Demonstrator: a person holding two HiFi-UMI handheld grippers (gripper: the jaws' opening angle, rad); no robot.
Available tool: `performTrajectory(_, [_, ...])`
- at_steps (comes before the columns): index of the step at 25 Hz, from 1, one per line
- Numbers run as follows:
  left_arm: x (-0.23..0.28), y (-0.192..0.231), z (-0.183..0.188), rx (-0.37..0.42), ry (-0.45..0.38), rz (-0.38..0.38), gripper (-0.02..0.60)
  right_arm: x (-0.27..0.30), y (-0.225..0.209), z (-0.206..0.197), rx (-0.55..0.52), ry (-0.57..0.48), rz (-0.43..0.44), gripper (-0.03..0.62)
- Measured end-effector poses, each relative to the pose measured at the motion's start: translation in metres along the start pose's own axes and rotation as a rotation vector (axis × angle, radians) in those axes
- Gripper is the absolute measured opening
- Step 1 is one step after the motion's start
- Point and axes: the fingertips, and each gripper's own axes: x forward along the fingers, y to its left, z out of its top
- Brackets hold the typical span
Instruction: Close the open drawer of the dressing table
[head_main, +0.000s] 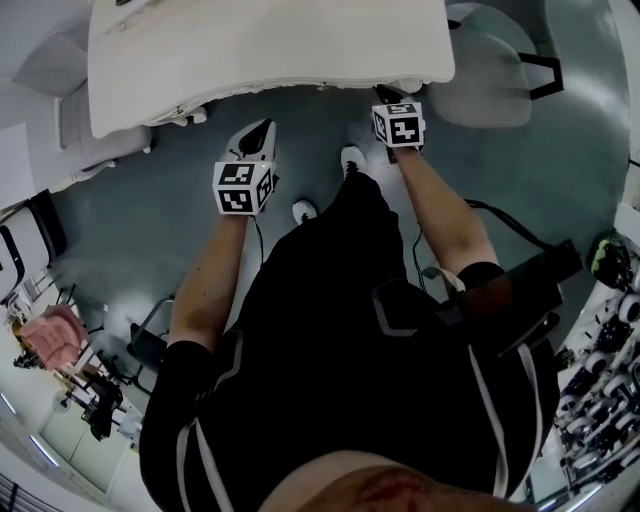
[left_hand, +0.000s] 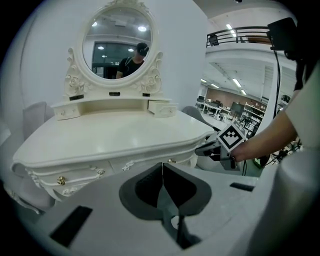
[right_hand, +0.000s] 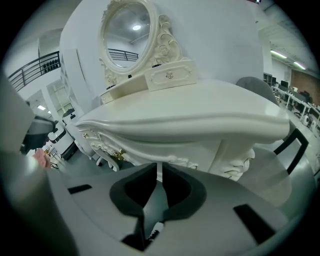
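The white dressing table (head_main: 270, 50) stands in front of me, with an oval mirror (left_hand: 117, 42) and gold-knobbed front drawers (left_hand: 80, 175). Beside the mirror, the small upper right drawer (right_hand: 170, 75) juts forward from its shelf; it also shows in the left gripper view (left_hand: 162, 107). My left gripper (head_main: 262, 130) hangs below the table's front edge, jaws together and empty (left_hand: 162, 165). The right gripper (head_main: 390, 97) is at the front right edge, under the top's overhang. Its jaws (right_hand: 159, 167) show only a thin slit and hold nothing. From the left gripper it appears beside the table's corner (left_hand: 220, 147).
A grey chair (head_main: 490, 75) stands right of the table and a pale seat (head_main: 60, 110) at its left. My shoes (head_main: 305, 210) are on the grey floor just before the table. Racks of clutter (head_main: 600, 400) line the right side.
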Motion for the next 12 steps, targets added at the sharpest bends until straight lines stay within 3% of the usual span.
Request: performTrajectory(12, [-0.052, 0.013, 0.048, -0.046, -0.15, 0.018, 0.006, -0.008, 0.017, 0.014, 0.012, -0.008, 0.023, 0.053])
